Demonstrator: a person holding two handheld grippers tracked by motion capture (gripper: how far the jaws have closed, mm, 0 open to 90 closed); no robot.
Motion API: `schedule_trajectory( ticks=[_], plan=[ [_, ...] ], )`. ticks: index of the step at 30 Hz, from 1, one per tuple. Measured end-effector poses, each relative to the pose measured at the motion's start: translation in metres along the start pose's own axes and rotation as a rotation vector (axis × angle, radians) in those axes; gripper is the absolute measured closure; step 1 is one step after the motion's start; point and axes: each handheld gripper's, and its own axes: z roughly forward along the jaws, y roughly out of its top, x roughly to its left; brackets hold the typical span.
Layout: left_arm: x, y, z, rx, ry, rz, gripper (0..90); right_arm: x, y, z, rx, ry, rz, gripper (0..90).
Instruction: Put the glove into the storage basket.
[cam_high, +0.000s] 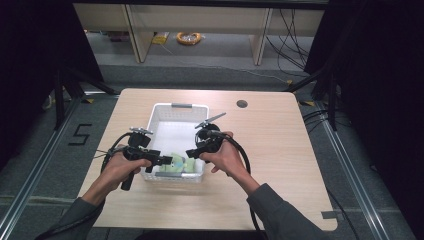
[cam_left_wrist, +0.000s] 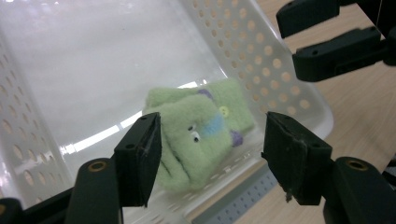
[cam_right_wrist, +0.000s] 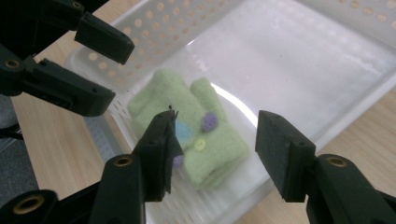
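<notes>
At the left side of the white perforated basket (cam_high: 161, 116), I have the left tool (cam_high: 167, 161) held over the near-left corner, its jaws spread apart with nothing pressed between them. In the left gripper view its two black pads (cam_left_wrist: 140, 156) stand wide, and the folded green cloth (cam_left_wrist: 198, 128) lies below and beyond them on the basket floor, clear of both pads. The cloth is a fuzzy pale-green piece folded over on itself, with a blue patch, small purple dots and a yellow button on its upper face. In the high view it rests in the near end of the basket, close against the front wall and between my two tools, while the far part of the basket floor is bare. The basket itself sits on the light wooden worktop (cam_high: 280, 150), roughly at its middle, with a grey handle on the far rim. Further right, the right tool (cam_high: 191, 154) hangs over the near-right corner of the basket, and its jaws are released as well. In the right gripper view the cloth lies under the gap between its pads (cam_right_wrist: 285, 154), untouched, and the left tool's jaws reach in from the upper left.
</notes>
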Motion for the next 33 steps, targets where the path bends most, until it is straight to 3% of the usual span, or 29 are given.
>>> schedule_trajectory(
  ticks=[1,5,6,8,10,11,13,19,20,30,33],
  plan=[
    [-0.003,-0.001,0.0,-0.008,-0.001,0.001,35.4,0.001,-0.001,-0.004,0.012,-0.017,0.015,47.6],
    [-0.01,-0.005,-0.001,-0.012,-0.008,0.001,32.1,-0.003,-0.006,-0.011,-0.015,0.017,-0.01,46.7],
    [-0.015,-0.007,-0.002,-0.023,-0.015,0.004,31.9,-0.003,-0.009,-0.016,-0.024,-0.008,0.006,46.0],
    [-0.021,-0.008,-0.003,-0.037,-0.02,0.013,31.7,-0.006,-0.012,-0.022,-0.05,0.028,-0.039,44.2],
    [-0.027,-0.009,-0.003,-0.053,-0.026,0.023,30.9,-0.007,-0.015,-0.027,-0.061,0.038,-0.02,42.7],
    [-0.029,-0.01,-0.004,-0.048,-0.031,0.029,30.5,-0.008,-0.017,-0.029,-0.076,0.036,-0.037,42.2],
    [-0.031,-0.01,-0.004,-0.048,-0.033,0.035,29.7,-0.008,-0.019,-0.031,-0.077,0.042,-0.027,42.1],
    [-0.045,-0.014,-0.005,-0.081,-0.051,0.038,26.8,-0.013,-0.03,-0.048,-0.13,0.05,-0.037,40.0],
    [-0.05,-0.016,-0.006,-0.104,-0.057,0.033,26.4,-0.013,-0.031,-0.051,-0.136,0.053,-0.037,38.7],
    [-0.069,-0.022,-0.006,-0.123,-0.075,0.079,19.9,-0.019,-0.05,-0.072,-0.189,0.042,-0.028,30.7],
    [-0.075,-0.024,-0.004,-0.133,-0.085,0.074,17.6,-0.023,-0.055,-0.077,-0.2,0.044,-0.02,30.0]
  ],
)
